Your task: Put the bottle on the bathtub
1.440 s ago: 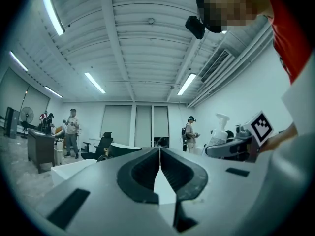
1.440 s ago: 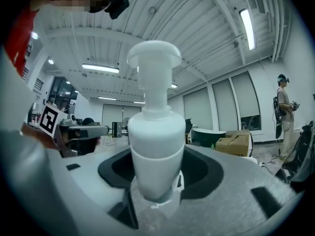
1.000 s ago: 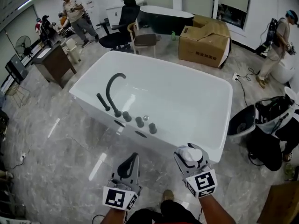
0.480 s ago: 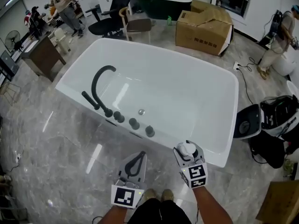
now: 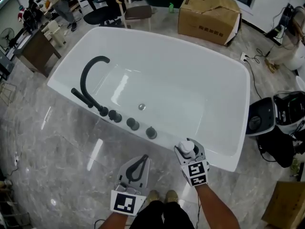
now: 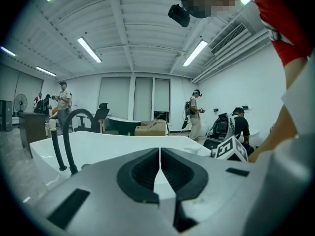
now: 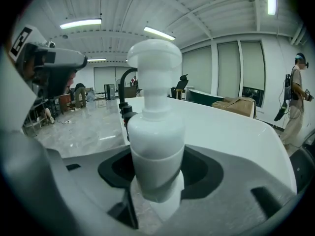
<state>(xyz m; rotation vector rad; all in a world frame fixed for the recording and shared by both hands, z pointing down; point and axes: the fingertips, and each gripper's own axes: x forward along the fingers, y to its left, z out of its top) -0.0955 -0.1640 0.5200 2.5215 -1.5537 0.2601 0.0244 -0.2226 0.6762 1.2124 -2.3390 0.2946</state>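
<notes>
A white pump bottle (image 7: 156, 132) stands upright between the jaws of my right gripper (image 7: 156, 181), which is shut on it. In the head view the bottle (image 5: 186, 149) and right gripper (image 5: 187, 152) hover at the near rim of the white bathtub (image 5: 228, 162), right of the taps. My left gripper (image 5: 137, 165) is held over the marble floor in front of the tub, its jaws shut with nothing between them (image 6: 160, 171). The tub has a black arched faucet (image 5: 90, 68) on its near-left rim.
Black tap knobs (image 5: 132, 124) line the near rim left of the bottle. A cardboard box (image 5: 209, 15) and chairs (image 5: 135, 12) stand beyond the tub. Bags and a black bin (image 5: 260, 121) sit to the right. People stand at the room's edges.
The person has stepped closer to the tub. My right gripper with the bottle has come up to the near rim; the left gripper stays low in front.
</notes>
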